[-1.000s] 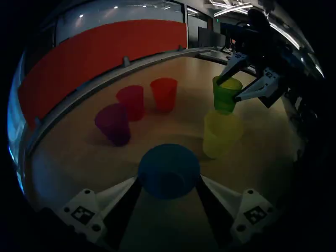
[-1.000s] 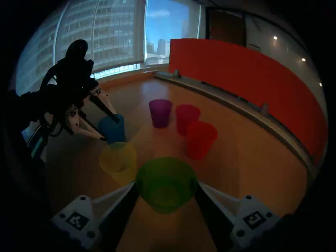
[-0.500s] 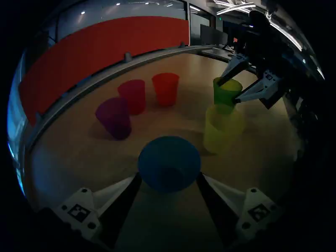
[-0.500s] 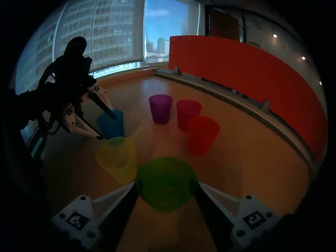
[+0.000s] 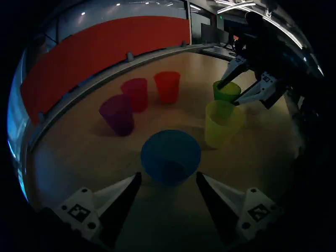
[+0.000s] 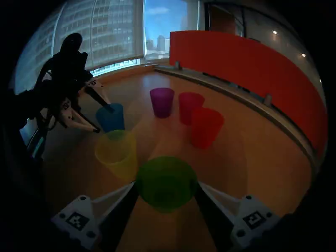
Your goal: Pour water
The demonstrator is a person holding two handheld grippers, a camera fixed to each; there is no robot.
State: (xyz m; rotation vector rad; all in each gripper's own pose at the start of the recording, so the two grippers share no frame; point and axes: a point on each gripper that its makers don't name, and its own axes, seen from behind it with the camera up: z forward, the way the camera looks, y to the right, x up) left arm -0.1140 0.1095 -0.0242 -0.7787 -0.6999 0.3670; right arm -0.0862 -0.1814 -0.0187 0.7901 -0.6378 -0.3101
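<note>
In right claw (image 6: pixel 166 184), green cup (image 6: pixel 166 181), both fingers pressing

An office floor high up: tall windows (image 6: pixel 105 38) onto city towers (image 6: pixel 161 42), red desk partition (image 6: pixel 252 67), strip lights (image 5: pixel 235 7) overhead.

The left claw (image 5: pixel 168 176) and right claw (image 6: pixel 166 185) have pale wedge fingers (image 5: pixel 114 195) bearing square black-and-white markers (image 5: pixel 79 213).
</note>
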